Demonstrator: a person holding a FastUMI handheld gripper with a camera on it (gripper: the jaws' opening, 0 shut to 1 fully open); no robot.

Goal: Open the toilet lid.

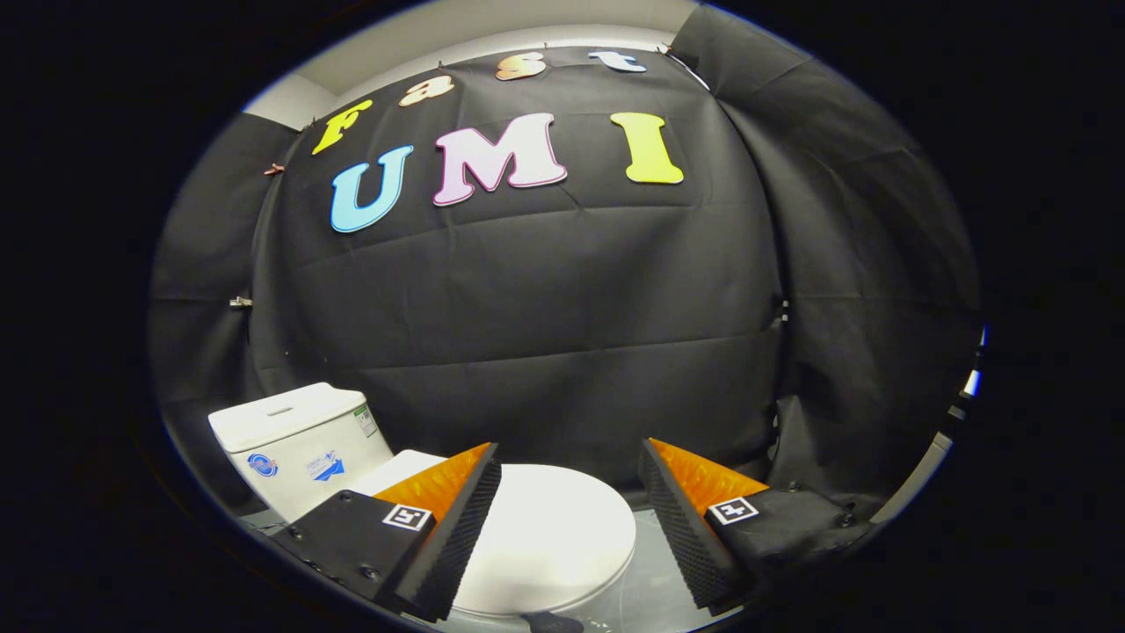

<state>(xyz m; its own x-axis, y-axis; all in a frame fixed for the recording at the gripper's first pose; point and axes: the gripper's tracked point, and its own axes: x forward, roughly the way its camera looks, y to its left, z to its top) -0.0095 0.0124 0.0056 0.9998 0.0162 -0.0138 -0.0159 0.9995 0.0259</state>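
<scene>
Booth wall (545,299): black cloth hanging behind everything; creased in folds.
Toilet tank (299,440): white; standing beyond the left finger, against the cloth; stickers showing on its front.
Toilet lid (549,536): white; lying shut and flat; sitting between and just beyond the fingers.
Gripper (569,457): fingers spreading wide apart; gripping nothing; hovering above the lid, not touching it.

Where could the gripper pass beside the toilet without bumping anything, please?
The grey floor lies bare between the closed toilet lid and the black cloth wall, ahead of the open gripper. It is crowded on the other side, where the tank meets the lid.
</scene>
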